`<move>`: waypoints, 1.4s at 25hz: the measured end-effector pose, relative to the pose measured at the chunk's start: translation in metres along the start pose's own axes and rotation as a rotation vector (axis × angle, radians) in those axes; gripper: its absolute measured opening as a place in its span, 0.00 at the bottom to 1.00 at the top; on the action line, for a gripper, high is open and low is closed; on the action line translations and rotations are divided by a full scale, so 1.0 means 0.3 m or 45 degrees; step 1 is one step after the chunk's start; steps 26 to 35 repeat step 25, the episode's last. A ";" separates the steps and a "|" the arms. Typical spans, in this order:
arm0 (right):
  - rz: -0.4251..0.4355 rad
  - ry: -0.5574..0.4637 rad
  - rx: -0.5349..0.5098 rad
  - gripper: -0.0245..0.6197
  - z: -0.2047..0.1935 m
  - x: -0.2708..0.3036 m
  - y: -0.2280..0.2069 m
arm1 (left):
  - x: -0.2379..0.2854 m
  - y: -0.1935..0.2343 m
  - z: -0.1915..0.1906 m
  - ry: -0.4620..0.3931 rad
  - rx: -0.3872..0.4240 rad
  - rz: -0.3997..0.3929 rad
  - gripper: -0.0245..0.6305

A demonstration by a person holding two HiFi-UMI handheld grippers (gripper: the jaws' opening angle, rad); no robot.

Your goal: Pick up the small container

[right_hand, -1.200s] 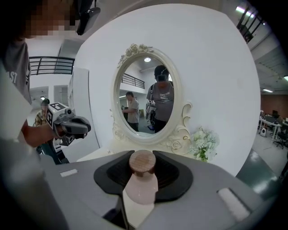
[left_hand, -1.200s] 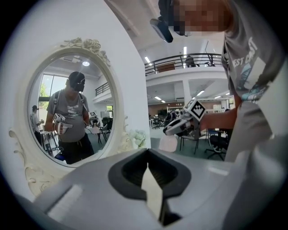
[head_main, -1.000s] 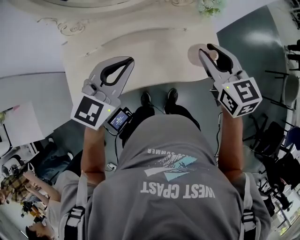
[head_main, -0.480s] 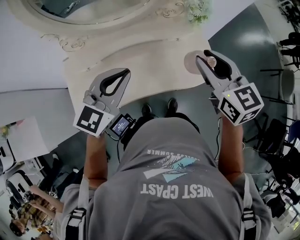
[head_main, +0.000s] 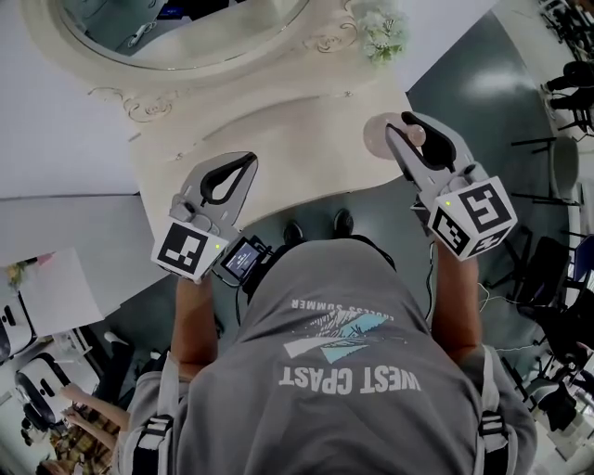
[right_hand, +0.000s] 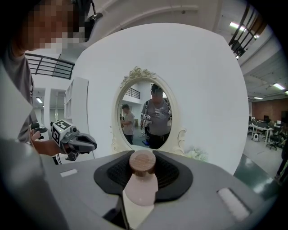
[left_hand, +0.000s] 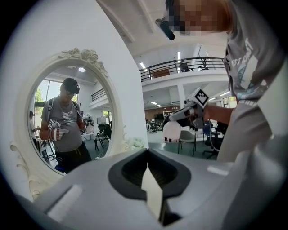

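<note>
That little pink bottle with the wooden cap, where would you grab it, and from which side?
High up, at the neck just under the wooden cap, coming in level from the side. The bottle is upright and its body looks wider below, so the jaws close best round the top. The right gripper holds it so.

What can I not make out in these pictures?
- Base of the small container: right gripper view, sunk between the jaws of the right claw.
- Its body: head view, covered by that claw.
- Top of the mirror: head view, cut by the upper edge.
</note>
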State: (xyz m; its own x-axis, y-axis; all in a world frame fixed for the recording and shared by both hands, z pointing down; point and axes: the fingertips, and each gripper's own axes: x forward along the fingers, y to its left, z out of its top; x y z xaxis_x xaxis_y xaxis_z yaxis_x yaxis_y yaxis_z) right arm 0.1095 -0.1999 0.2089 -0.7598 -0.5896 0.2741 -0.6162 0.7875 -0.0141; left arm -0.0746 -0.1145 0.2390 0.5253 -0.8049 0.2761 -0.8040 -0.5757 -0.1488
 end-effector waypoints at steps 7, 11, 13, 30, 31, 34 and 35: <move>-0.015 0.000 -0.008 0.24 0.006 -0.004 -0.001 | -0.002 0.010 0.005 -0.001 -0.002 0.001 0.04; -0.011 0.012 -0.007 0.24 -0.005 -0.001 0.001 | 0.000 0.014 0.005 -0.004 -0.003 0.004 0.04; -0.007 0.018 -0.005 0.24 -0.009 0.001 0.001 | 0.001 0.014 0.006 -0.008 0.003 0.003 0.04; 0.007 0.052 -0.008 0.24 -0.041 0.002 0.007 | -0.009 -0.006 -0.014 0.017 -0.016 0.009 0.04; 0.007 0.052 -0.008 0.24 -0.041 0.002 0.007 | -0.009 -0.006 -0.014 0.017 -0.016 0.009 0.04; 0.007 0.052 -0.008 0.24 -0.041 0.002 0.007 | -0.009 -0.006 -0.014 0.017 -0.016 0.009 0.04; 0.007 0.052 -0.008 0.24 -0.041 0.002 0.007 | -0.009 -0.006 -0.014 0.017 -0.016 0.009 0.04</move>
